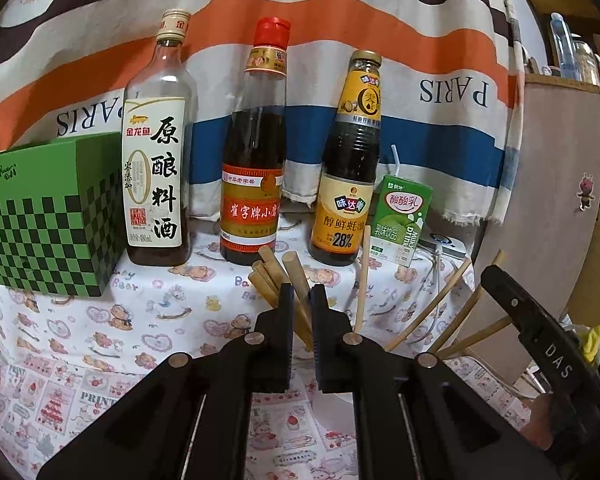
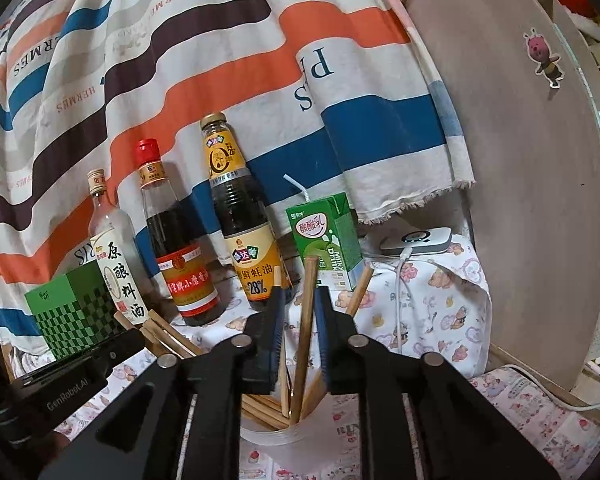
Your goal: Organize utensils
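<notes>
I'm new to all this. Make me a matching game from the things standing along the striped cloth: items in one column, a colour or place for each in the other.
Items:
1. sesame oil bottle
2. checkered box
3. milk carton
4. chopsticks

Descriptions:
A. white straw on top
B. red cap
C. standing in a white cup
D. far left of the row

Pairs: 1-B, 2-D, 3-A, 4-C

Matte black left gripper [image 1: 300, 300] and right gripper [image 2: 298, 304], each with two flat ribbed fingers on angular linkage arms. Round silver pivot pins at each joint. White "DAS" lettering at four o'clock; "GenRobot.AI" at eight o'clock.
</notes>
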